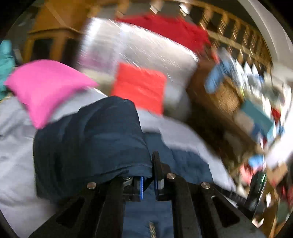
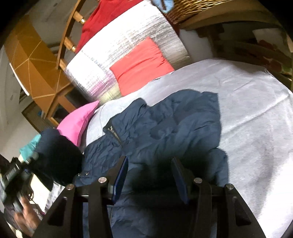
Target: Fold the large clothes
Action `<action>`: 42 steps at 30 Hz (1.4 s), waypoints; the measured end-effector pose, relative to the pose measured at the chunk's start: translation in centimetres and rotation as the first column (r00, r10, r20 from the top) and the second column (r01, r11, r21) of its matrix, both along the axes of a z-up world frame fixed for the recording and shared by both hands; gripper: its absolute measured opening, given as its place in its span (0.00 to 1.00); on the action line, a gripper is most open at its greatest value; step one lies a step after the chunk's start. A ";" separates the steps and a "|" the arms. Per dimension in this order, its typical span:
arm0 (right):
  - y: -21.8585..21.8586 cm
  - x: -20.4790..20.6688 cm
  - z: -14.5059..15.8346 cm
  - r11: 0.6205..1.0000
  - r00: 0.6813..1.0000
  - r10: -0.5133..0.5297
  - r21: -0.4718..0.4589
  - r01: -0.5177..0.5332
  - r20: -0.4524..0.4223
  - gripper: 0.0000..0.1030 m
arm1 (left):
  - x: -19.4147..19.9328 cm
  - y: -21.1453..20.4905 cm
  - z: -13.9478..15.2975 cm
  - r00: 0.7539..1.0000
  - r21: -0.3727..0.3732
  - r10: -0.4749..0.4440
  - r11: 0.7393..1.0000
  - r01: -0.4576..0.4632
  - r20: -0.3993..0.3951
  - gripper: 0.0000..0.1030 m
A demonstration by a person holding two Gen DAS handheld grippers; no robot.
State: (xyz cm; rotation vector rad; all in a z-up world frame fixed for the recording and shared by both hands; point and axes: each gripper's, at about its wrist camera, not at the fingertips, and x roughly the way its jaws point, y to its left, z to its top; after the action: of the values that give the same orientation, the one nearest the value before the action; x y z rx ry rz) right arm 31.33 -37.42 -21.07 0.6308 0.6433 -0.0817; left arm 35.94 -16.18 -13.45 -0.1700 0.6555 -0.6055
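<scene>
The left gripper (image 1: 148,175) is pinching a fold of the dark blue jacket (image 2: 164,128), and its two fingers are pressed close together with the cloth bunched up over the left one. In the right wrist view that same gripper (image 2: 27,164) is low on the left side, held in a person's hand (image 2: 22,217), with a dark lump of jacket hanging around its tip. The left wrist view is blurry, so small things in it are hard to make out. The right gripper (image 2: 150,175) has its fingers spread apart, and they hang just over the jacket; I cannot tell if they touch it. The jacket lies crumpled in the middle of a pale grey sheet (image 2: 247,102) that covers the bed. A zipper (image 2: 115,136) shows near its collar. Just past the jacket, on the left, a bright pink pillow (image 2: 77,122) sits at the edge of the sheet. Farther back is a shiny silver mat (image 2: 128,42), and a folded orange-red cloth (image 2: 141,64) lies on it. Beyond that a red cloth (image 2: 102,20) lies at the far end of the mat, beside a wooden rail (image 2: 67,36). A woven basket (image 2: 192,9) stands far off at the top right, with something light blue (image 2: 164,4) at its edge.
</scene>
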 end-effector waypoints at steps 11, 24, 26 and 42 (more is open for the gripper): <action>-3.2 -0.2 0.1 0.995 0.999 -0.051 0.082 0.052 -0.014 0.60 | -4.1 2.9 -9.0 0.858 -0.028 -0.079 0.997 0.075 -0.508 0.74; -2.6 -1.9 1.1 0.995 0.999 0.002 0.097 -0.005 0.035 0.61 | 4.6 10.8 -5.4 0.885 0.053 0.179 0.983 -0.173 -0.429 0.83; -3.7 -2.3 1.2 0.994 0.999 -0.018 0.106 0.014 0.042 0.61 | 5.4 10.2 -6.5 0.863 0.053 0.174 0.984 -0.170 -0.475 0.83; -9.4 -4.5 1.7 0.974 0.992 -0.101 0.210 0.083 0.081 0.61 | -1.4 -9.2 3.6 0.935 0.155 -0.186 0.958 0.241 -0.303 0.83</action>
State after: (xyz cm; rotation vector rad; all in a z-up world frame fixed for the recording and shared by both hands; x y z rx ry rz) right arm 26.88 -46.83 -19.42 0.8600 0.5375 -0.0726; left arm 34.58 -25.42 -9.85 -0.0051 1.0184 -0.7310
